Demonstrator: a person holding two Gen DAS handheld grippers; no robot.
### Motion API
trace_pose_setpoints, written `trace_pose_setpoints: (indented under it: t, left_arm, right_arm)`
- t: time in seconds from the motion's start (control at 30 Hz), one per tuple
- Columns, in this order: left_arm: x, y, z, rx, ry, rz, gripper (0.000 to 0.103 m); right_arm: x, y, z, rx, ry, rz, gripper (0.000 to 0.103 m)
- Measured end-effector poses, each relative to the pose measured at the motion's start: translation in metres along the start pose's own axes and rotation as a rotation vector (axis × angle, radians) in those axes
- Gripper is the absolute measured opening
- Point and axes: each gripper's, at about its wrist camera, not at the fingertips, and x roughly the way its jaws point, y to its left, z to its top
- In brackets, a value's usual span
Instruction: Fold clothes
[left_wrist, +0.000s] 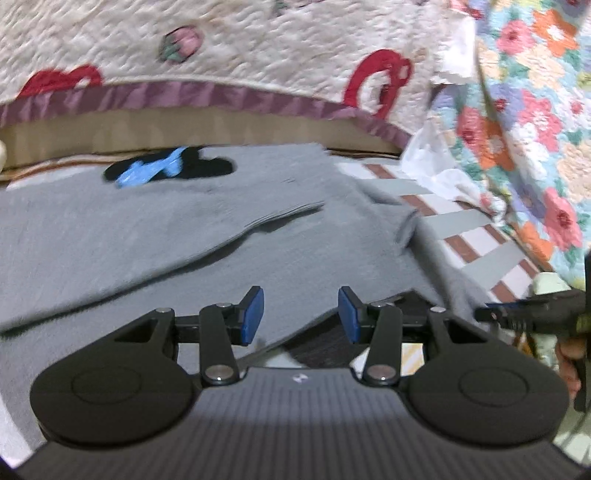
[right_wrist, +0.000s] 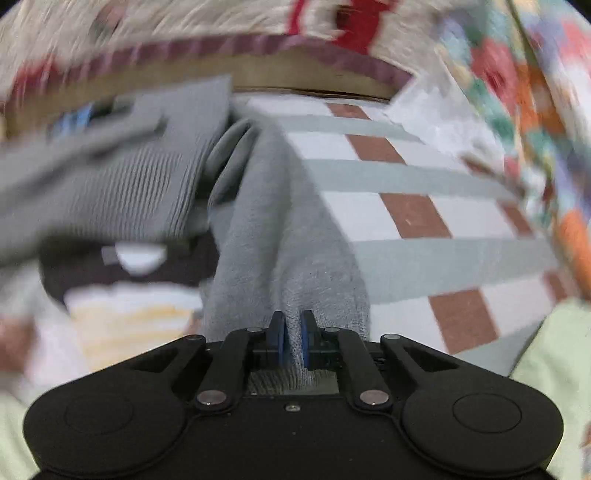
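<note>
Grey fleece garment (left_wrist: 177, 225) spread on checked sheet (left_wrist: 476, 240), black-and-blue print (left_wrist: 166, 168) near far edge; sleeve already laid across body, so fold seems partway done

Right gripper (right_wrist: 291, 334) pinching bunched grey edge, fabric wedged between blue pads (right_wrist: 306, 341), likely to lift or drag that side over

Left gripper (left_wrist: 301, 314) spread wide, gripping nothing, hovering above near hem, likely free to pin or smooth

No containers visible; quilted blanket (left_wrist: 258, 48) and floral quilt (left_wrist: 535, 110) behind

Fuzzy matt grey knit garment (left_wrist: 147, 229); quilted cotton blanket (left_wrist: 258, 48).
</note>
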Motion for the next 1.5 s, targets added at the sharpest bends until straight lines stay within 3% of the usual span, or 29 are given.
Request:
trace_pose_setpoints:
  t: [0.13,0.17,0.23,0.27,0.3,0.47,0.53,0.57,0.6,0.73,0.9,0.97,1.03,1.13,1.23,1.3,1.43,1.47,1.5]
  left_arm:
    - [-0.003,-0.028,0.036,0.145,0.084,-0.042,0.043]
    - [-0.004,-0.036,0.046,0.187,0.106,-0.047,0.043]
    - [-0.018,-0.045,0.066,0.261,0.114,-0.042,0.044]
    - [-0.026,-0.049,0.076,0.297,0.116,-0.038,0.044]
    - [-0.036,-0.049,0.086,0.303,0.111,-0.034,0.044]
    - [-0.060,-0.034,0.125,0.254,0.135,0.020,0.044]
    - [-0.066,-0.029,0.134,0.249,0.128,0.061,0.045]
    - [-0.069,-0.027,0.136,0.250,0.113,0.071,0.045]
    - [-0.070,-0.025,0.137,0.255,0.094,0.079,0.046]
    - [-0.062,-0.019,0.126,0.275,0.034,0.116,0.047]
    - [-0.022,-0.007,0.107,0.205,-0.029,0.108,0.047]
    - [0.001,0.003,0.099,0.148,-0.049,0.099,0.047]
    - [0.028,0.017,0.093,0.081,-0.084,0.083,0.047]
    - [0.064,0.026,0.084,0.023,-0.130,0.105,0.047]
    - [0.087,0.039,0.073,-0.124,-0.149,0.137,0.047]
    - [0.088,0.057,0.066,-0.218,-0.146,0.098,0.047]
    - [0.073,0.086,0.057,-0.262,-0.133,0.155,0.047]
    - [0.069,0.094,0.054,-0.272,-0.130,0.171,0.047]
    - [0.064,0.101,0.052,-0.282,-0.127,0.186,0.047]
  right_arm:
    - [-0.023,-0.042,0.011,0.160,-0.045,0.089,0.011]
    - [-0.027,-0.052,0.010,0.205,-0.041,0.118,0.015]
    - [-0.031,-0.074,0.005,0.317,-0.013,0.187,0.031]
    - [-0.031,-0.085,0.000,0.384,0.011,0.227,0.057]
    - [-0.028,-0.093,-0.005,0.436,0.031,0.259,0.072]
    - [-0.006,-0.096,-0.046,0.683,0.121,0.369,0.074]
    - [0.014,-0.089,-0.051,0.737,0.124,0.340,0.074]
    - [0.021,-0.087,-0.046,0.733,0.096,0.354,0.064]
    - [0.028,-0.085,-0.041,0.729,0.067,0.370,0.019]
    - [0.028,-0.091,0.015,0.658,-0.088,0.428,0.015]
    - [-0.015,-0.119,0.153,0.452,-0.267,0.431,0.015]
    - [-0.034,-0.127,0.214,0.366,-0.319,0.393,0.015]
    - [-0.046,-0.128,0.265,0.322,-0.341,0.426,0.015]
    - [-0.048,-0.108,0.317,0.320,-0.292,0.538,0.015]
    - [-0.034,-0.052,0.343,0.341,-0.203,0.712,0.015]
    - [-0.020,0.000,0.344,0.304,-0.144,0.809,0.015]
    - [0.026,0.113,0.321,0.213,-0.035,0.862,0.016]
    - [0.042,0.135,0.313,0.187,-0.002,0.866,0.018]
    - [0.060,0.152,0.305,0.174,0.055,0.869,0.027]
